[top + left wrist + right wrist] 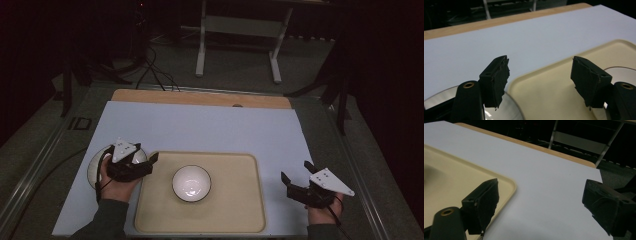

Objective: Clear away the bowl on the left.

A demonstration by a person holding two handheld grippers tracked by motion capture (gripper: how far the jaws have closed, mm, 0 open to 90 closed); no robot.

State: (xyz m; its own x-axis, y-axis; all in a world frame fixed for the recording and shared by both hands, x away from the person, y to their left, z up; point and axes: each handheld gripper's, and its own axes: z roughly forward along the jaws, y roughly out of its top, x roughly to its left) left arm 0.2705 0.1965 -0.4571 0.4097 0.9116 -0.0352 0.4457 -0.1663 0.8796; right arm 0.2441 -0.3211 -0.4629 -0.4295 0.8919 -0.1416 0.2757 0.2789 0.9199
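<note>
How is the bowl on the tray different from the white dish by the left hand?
The bowl sits in the middle of the tan tray, while the white dish lies on the pale mat beside the tray. The bowl is in full view; the left gripper and hand hide much of the dish. Both are round and white.

— Do we read any lettering, label or number anywhere?

— No, we find none: the tray (pixel 250 220) and the bowl (pixel 191 183) beside the left jaws are plain, and so is the white sheet (pixel 200 130) ahead of both pairs of jaws.
</note>
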